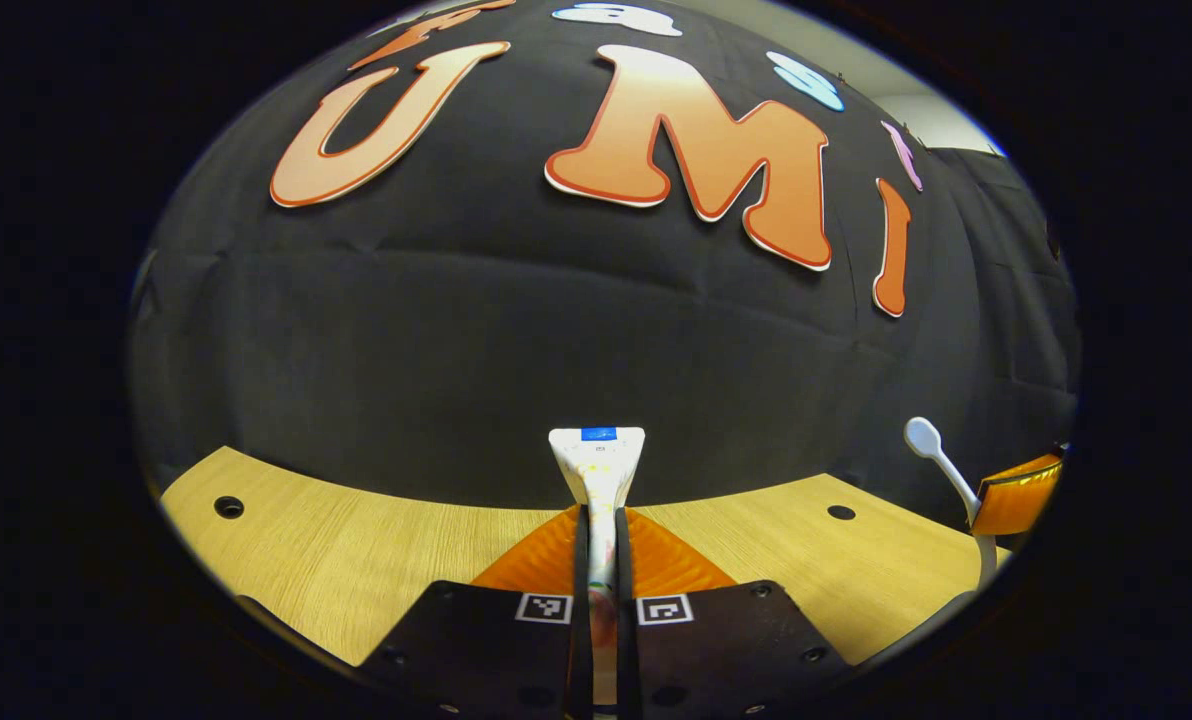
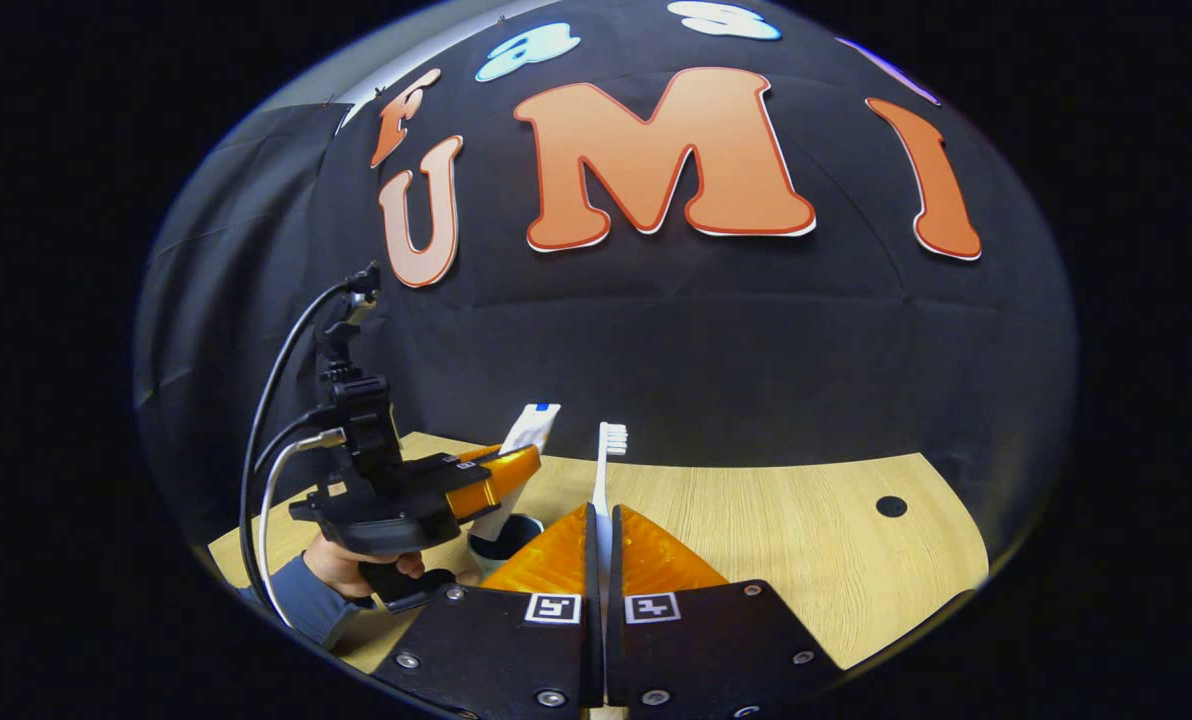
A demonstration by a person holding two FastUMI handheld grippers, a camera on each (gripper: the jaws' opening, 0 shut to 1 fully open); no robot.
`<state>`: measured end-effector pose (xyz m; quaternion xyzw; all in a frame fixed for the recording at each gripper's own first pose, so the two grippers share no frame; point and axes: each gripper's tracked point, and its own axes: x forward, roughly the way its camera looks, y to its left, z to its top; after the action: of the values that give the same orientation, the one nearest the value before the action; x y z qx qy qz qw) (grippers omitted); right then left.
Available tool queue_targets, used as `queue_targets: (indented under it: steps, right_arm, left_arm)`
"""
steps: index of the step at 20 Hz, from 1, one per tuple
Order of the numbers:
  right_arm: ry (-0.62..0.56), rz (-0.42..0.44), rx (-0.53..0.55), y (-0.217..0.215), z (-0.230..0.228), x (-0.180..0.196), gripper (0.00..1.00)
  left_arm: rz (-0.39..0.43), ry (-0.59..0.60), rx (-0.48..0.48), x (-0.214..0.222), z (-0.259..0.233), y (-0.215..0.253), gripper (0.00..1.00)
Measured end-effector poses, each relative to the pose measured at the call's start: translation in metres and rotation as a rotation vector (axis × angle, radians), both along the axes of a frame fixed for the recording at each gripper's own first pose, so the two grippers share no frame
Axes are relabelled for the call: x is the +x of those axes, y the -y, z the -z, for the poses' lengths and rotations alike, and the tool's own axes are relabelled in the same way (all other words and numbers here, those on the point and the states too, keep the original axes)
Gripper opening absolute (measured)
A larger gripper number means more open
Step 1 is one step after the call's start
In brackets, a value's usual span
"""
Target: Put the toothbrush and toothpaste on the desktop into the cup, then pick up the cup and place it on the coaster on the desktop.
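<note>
In the left gripper view my left gripper (image 1: 601, 520) is shut on a white toothpaste tube (image 1: 597, 465), which stands upright with its blue-marked flat end on top. In the right gripper view my right gripper (image 2: 601, 515) is shut on a white toothbrush (image 2: 606, 470), bristles up. That view also shows the left gripper (image 2: 491, 480) holding the toothpaste (image 2: 531, 428) above a cup (image 2: 504, 545) with a dark inside; the tube's lower end reaches the cup's mouth. At the right edge of the left gripper view are the toothbrush head (image 1: 924, 438) and the right gripper's finger (image 1: 1016, 495).
The wooden desktop (image 2: 806, 540) has small round holes (image 2: 891, 506) (image 1: 228, 506). A hand (image 2: 351, 565) in a blue sleeve holds the left gripper, with cables (image 2: 276, 420) rising from it. Black cloth wall stands behind the desk.
</note>
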<state>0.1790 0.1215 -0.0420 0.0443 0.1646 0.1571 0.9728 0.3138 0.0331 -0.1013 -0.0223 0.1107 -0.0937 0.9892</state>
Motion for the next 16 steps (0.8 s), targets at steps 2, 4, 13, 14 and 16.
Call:
queue_targets:
  steps: [2,4,13,14,16]
  right_arm:
    - [-0.002,-0.003,0.004,-0.001,0.001,0.001,0.02]
    - [-0.001,-0.003,0.008,0.0,0.0,0.001,0.02]
    - [0.02,-0.005,0.023,-0.004,-0.01,-0.011,0.02]
    - [0.027,-0.007,0.025,-0.006,-0.013,-0.01,0.02]
    - [0.044,-0.01,0.04,-0.01,-0.018,-0.009,0.02]
  left_arm:
    - [0.018,-0.018,-0.022,-0.003,0.006,0.004,0.1]
    - [0.048,-0.041,-0.05,-0.007,0.012,0.013,0.12]
    - [0.056,-0.053,0.015,-0.043,0.012,0.007,0.54]
    - [0.06,-0.052,0.019,-0.05,0.01,0.006,0.59]
    - [0.062,-0.044,0.025,-0.061,0.005,0.003,0.71]
